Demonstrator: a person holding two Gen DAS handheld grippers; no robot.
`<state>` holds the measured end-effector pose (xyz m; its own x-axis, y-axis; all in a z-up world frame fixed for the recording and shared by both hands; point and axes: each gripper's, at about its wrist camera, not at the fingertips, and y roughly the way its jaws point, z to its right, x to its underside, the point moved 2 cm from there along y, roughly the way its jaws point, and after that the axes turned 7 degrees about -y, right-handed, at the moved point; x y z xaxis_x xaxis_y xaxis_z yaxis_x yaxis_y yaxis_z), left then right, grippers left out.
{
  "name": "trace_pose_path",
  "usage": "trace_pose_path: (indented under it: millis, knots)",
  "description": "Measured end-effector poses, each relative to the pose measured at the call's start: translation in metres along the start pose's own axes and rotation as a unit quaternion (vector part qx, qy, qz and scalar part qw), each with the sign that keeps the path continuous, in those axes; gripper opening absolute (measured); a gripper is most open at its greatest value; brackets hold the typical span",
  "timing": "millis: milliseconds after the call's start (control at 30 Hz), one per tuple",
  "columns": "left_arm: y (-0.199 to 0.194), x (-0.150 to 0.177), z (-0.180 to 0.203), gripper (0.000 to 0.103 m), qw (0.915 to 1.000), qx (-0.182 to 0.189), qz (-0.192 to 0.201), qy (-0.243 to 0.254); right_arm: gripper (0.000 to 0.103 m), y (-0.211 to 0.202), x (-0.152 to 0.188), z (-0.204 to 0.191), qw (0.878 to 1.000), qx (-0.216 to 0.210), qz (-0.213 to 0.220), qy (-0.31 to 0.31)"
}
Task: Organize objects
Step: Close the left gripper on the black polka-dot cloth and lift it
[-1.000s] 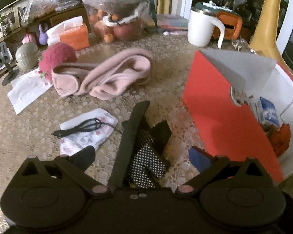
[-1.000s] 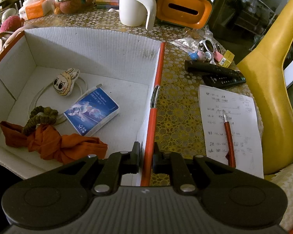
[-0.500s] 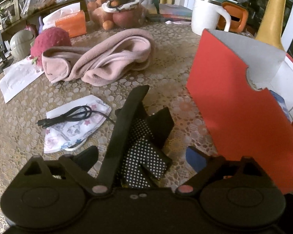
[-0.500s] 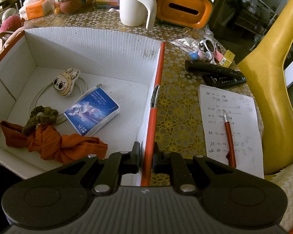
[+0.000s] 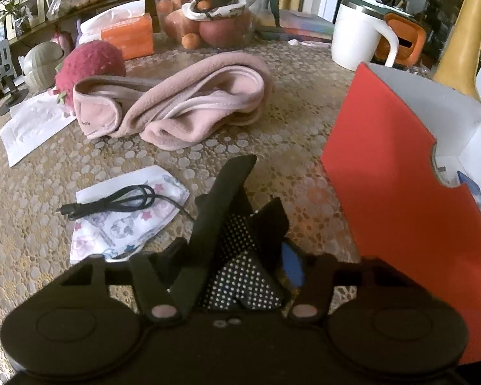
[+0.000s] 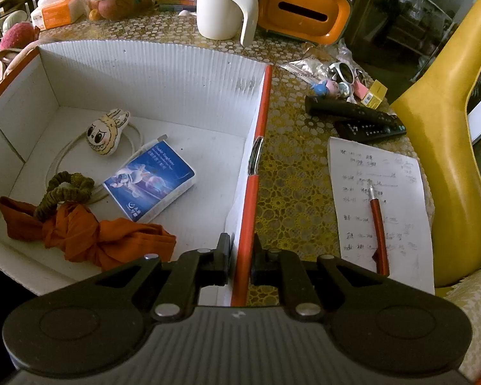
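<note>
A black bow with white dots lies on the table between the fingers of my left gripper, which has closed in around it; its long black strap points away from me. The red box stands just to its right. My right gripper is shut on the box's red side wall. Inside the box lie a blue tissue pack, a cartoon-face charm with a cable, a green scrunchie and an orange cloth.
On the table left of the box lie a patterned mask with a black cable, a pink headband, a red plush ball and white paper. A white mug, remotes, a note with a red pen and a yellow chair are on the right.
My left gripper has come lower over the bow and its fingers have drawn in against it. The right gripper and box have not moved.
</note>
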<state>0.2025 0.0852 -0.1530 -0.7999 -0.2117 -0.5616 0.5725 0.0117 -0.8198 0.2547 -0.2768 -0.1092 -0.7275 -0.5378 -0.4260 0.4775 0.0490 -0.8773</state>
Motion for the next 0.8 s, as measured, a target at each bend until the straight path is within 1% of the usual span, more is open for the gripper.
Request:
trace_pose_path:
  millis: [167,267,333,467,533,600,800]
  knots:
    - [-0.001,0.000,0.000,0.050,1.0000,-0.006,0.002,-0.005,0.011,0.000,0.000,0.000,1.000,0.000,0.000,0.000]
    - [-0.001,-0.001,0.000,0.041,0.9999,-0.012,0.004,-0.006,0.011,0.000,0.000,0.000,1.000,0.000,0.000,0.000]
    - [-0.002,-0.002,0.001,0.033,0.9999,-0.015,0.005,-0.004,0.011,0.000,0.000,0.000,1.000,0.000,0.001,0.000]
    - [-0.005,-0.003,0.003,0.022,0.9996,-0.026,0.010,0.004,0.011,0.000,0.000,0.000,1.000,0.000,0.001,0.000]
    - [-0.008,-0.004,0.002,0.015,0.9995,-0.031,0.010,0.005,0.011,0.000,0.000,0.000,1.000,0.000,0.001,0.000]
    - [-0.012,-0.005,0.001,0.012,0.9994,-0.032,0.008,0.005,0.011,0.000,0.000,0.001,1.000,0.001,0.002,0.001]
    - [-0.033,-0.005,-0.006,0.010,0.9994,-0.033,0.010,0.002,0.011,0.001,0.001,0.002,1.000,0.002,0.005,0.005]
